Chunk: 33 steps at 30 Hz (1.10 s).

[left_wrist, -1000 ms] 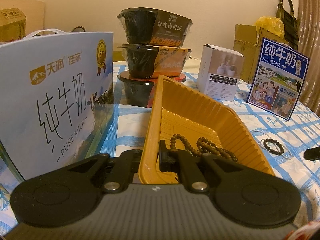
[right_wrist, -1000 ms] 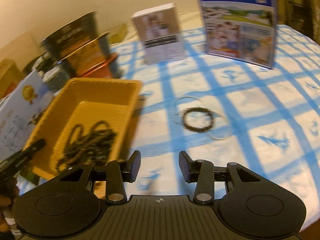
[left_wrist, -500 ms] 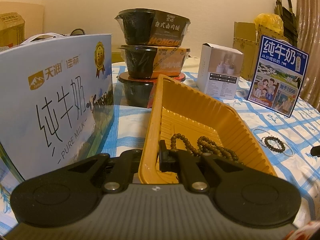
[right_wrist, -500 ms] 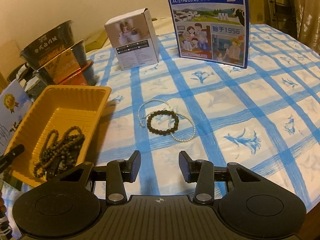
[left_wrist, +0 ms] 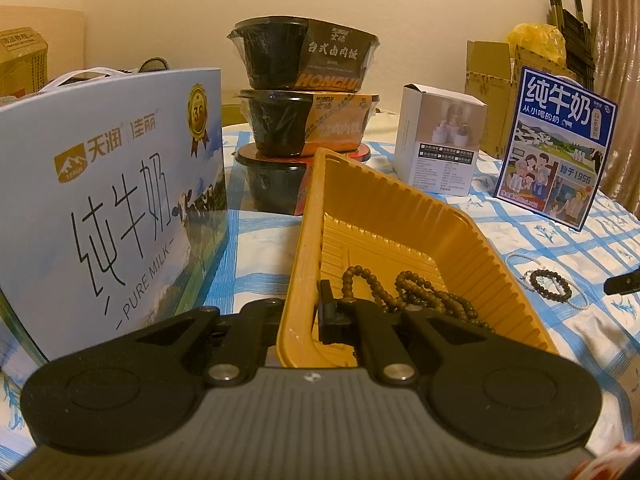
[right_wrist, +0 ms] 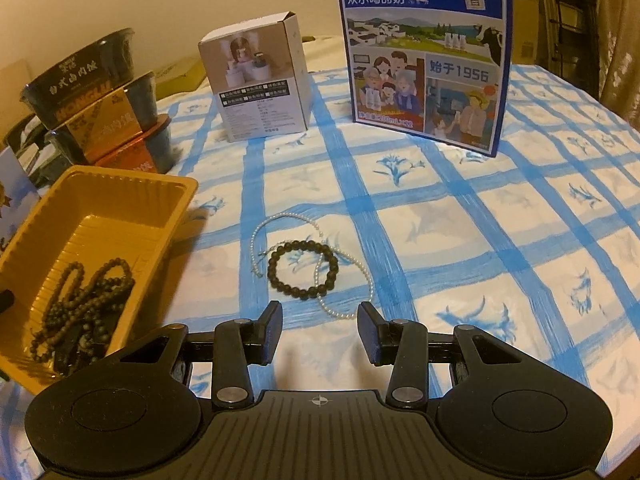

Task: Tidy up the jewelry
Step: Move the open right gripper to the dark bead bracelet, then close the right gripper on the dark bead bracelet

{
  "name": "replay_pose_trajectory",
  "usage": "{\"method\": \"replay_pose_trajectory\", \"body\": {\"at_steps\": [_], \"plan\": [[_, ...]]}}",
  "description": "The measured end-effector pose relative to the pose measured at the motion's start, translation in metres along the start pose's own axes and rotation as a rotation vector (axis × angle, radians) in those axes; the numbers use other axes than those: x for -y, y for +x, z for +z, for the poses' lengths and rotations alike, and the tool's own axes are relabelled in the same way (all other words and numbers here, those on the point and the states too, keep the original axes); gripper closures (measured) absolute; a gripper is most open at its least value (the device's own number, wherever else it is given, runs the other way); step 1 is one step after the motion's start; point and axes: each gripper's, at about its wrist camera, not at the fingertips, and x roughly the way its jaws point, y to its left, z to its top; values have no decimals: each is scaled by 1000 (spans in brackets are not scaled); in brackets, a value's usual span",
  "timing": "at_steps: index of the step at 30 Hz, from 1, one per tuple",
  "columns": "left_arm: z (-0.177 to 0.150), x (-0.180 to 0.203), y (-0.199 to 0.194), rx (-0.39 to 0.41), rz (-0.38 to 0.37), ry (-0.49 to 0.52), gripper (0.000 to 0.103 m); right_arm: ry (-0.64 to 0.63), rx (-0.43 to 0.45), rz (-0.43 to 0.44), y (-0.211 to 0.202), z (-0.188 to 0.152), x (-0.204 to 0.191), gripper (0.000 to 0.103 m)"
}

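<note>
Dark bead bracelet point(right_wrist: 303, 270) is lying on the checked surface point(right_wrist: 460, 240), overlapping a pearl strand point(right_wrist: 352, 276), just right of the yellow tray point(right_wrist: 100, 200). Right claw point(right_wrist: 319, 330) is hovering near w/ jaws parted, prob. lining up the pickup. Left claw point(left_wrist: 310, 316) is clenching the tray's near rim, steadying it; wooden bead strands point(left_wrist: 420, 300) already inside.

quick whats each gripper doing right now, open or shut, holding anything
Left gripper: shut on the near wall of the yellow tray.
Right gripper: open, holding nothing, just short of the dark bead bracelet on the tablecloth.
</note>
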Motion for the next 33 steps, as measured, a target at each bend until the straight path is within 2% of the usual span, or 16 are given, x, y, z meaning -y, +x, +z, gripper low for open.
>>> {"method": "replay_pose_trajectory", "body": {"at_steps": [14,16,19,28,33], "plan": [[-3,-2,2,-11,1,1,97,-37,12,5,32,14,3,61],[-2,-2,2,-11,1,5,97,-38,14,3,38,15,5,73],[-2,-3,1,-13,1,4,97,-37,14,0,48,17,7,81],[-3,-2,1,-15,-3,12,98,-41,-11,-16,76,22,10,92],[-2,-2,2,-17,-3,12,98,-38,-28,-26,87,21,10,93]]}}
